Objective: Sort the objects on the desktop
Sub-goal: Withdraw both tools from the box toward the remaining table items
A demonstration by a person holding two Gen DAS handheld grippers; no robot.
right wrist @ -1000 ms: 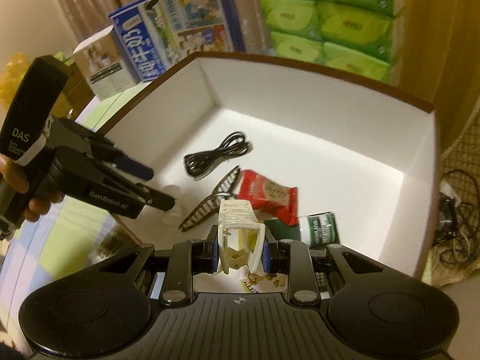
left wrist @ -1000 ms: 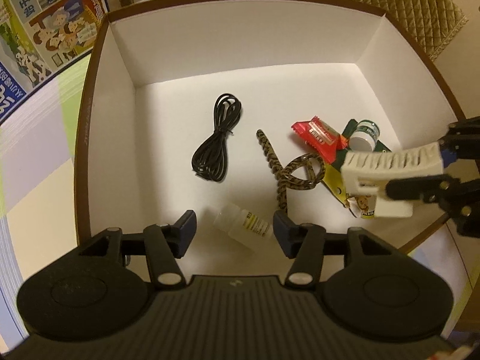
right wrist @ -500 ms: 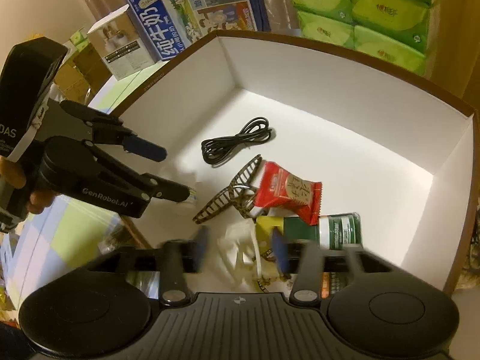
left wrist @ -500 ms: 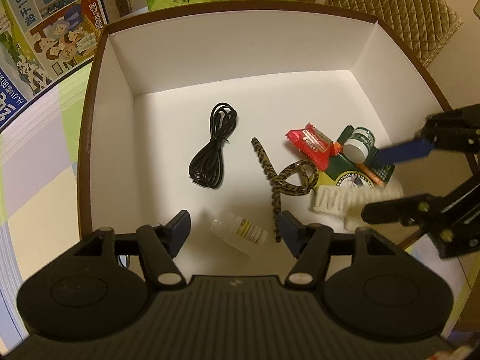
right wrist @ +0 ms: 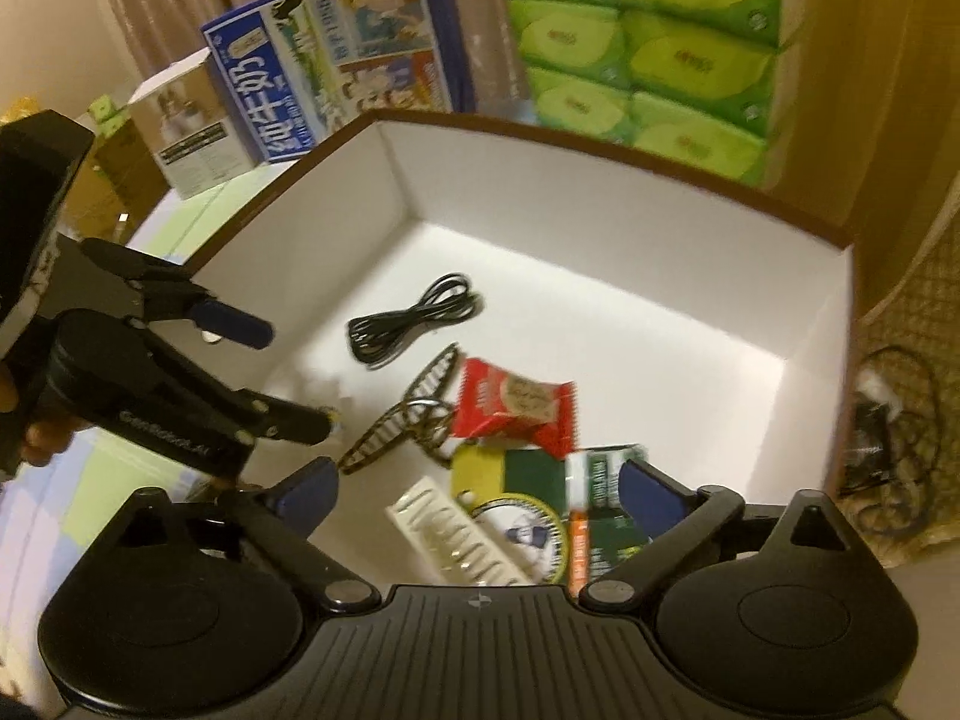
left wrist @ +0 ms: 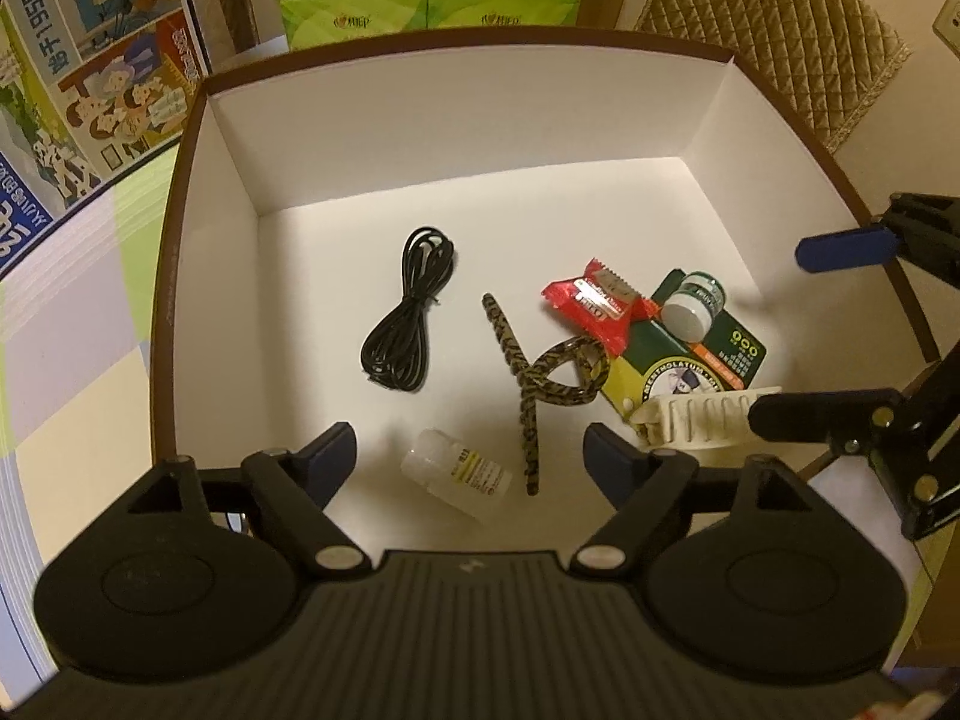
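both grippers hang over the near edge of the white box point(left wrist: 456, 138), pointing steeply down into it, which suits dropping things in rather than setting them down with care. the left gripper point(left wrist: 465, 459) is opening, its pads spread clear on either side of the small clear bottle point(left wrist: 459, 474), which lies on its side on the floor by the near wall, touched by neither pad. the right gripper point(right wrist: 477, 489) is opening wide, with nothing pressed between its pads; the white hair clip point(right wrist: 456, 540) lies loose below it at the near right corner, leaning on the green card point(left wrist: 696, 354). the black cable point(left wrist: 411, 312), patterned hair clip point(left wrist: 534, 366), red packet point(left wrist: 594, 300) and small jar point(left wrist: 693, 306) also lie inside, so the box appears to be the collecting place.
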